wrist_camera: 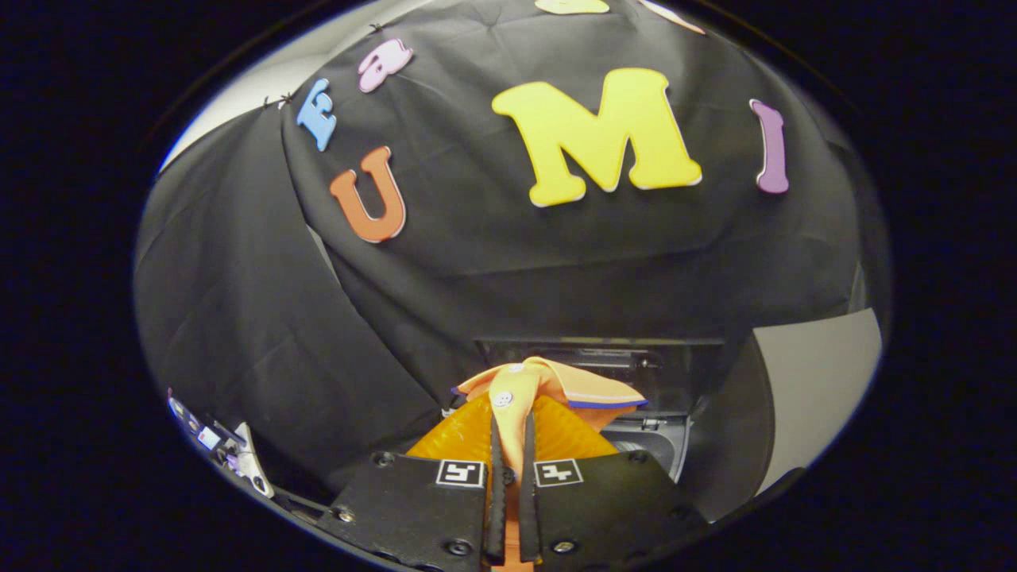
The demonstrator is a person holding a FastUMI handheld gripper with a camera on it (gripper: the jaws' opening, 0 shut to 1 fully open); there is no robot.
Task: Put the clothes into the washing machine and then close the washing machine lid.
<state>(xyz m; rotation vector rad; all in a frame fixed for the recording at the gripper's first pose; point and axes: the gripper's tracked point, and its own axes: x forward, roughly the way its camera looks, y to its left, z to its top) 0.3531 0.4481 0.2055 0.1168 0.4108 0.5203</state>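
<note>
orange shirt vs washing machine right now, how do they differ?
The orange shirt is bright, soft and bunched, pinched between the shut tongs; the washing machine is grey, rigid and free of them. The shirt is up between the fingertips; the machine sits beyond them, lid up.

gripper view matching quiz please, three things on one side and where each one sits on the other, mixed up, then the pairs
Things:
1. orange shirt
2. gripper
3. washing machine

Places or states:
A. dark open body just beyond the fingers, under the hanging cloth
B. pinched between the two fingers, collar and a white button sticking up past the tips
C. fingers drawn nearly together, pressing cloth from both sides

Pairs: 1-B, 2-C, 3-A
</note>
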